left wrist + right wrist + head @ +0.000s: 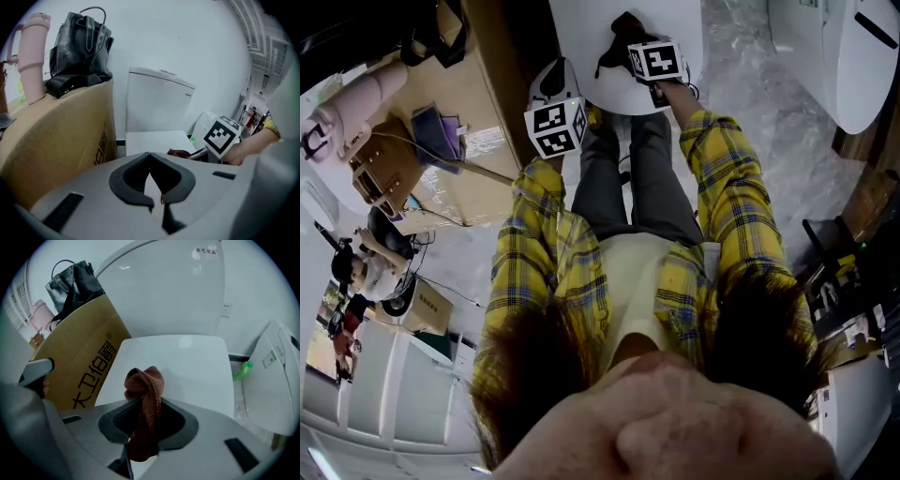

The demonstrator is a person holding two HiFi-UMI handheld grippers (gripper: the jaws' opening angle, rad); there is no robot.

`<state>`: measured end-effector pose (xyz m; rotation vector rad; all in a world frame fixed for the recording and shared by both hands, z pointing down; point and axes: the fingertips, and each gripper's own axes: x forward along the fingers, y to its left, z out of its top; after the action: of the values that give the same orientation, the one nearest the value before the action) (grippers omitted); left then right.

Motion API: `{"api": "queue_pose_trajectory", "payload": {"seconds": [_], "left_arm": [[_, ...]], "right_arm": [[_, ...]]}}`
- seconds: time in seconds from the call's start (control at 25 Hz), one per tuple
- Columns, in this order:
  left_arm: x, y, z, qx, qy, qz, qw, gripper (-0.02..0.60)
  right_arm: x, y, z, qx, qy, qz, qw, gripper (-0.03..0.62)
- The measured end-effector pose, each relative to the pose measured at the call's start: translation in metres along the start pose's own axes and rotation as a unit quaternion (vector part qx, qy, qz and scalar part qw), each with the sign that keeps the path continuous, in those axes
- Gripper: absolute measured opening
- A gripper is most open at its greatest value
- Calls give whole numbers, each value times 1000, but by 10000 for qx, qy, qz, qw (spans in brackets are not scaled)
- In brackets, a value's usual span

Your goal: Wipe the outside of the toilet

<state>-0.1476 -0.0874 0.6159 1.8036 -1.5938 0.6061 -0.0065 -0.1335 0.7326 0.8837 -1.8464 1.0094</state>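
Right gripper view — my right gripper (143, 401) has its fingers clamped on a brown cloth (145, 380), poised over the closed lid of the toilet (187, 357); my left gripper (151, 161) — fingers closed, empty.

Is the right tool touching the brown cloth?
Touching. The right gripper view shows the right tool clamped on the brown cloth, which bunches up past its jaws.

toilet (178, 357) white; cloth (144, 390) brown; box (79, 357) tan; bag (72, 284) black; shirt (731, 206) yellow plaid
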Motion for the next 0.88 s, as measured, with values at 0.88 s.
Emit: {"api": "queue_pose_trajectory", "payload": {"seconds": [0.88], "left_arm": [[19, -40, -6, 228, 178, -225, 9993, 8]], "right_arm": [[-48, -124, -47, 513, 34, -853, 9950, 117]]}}
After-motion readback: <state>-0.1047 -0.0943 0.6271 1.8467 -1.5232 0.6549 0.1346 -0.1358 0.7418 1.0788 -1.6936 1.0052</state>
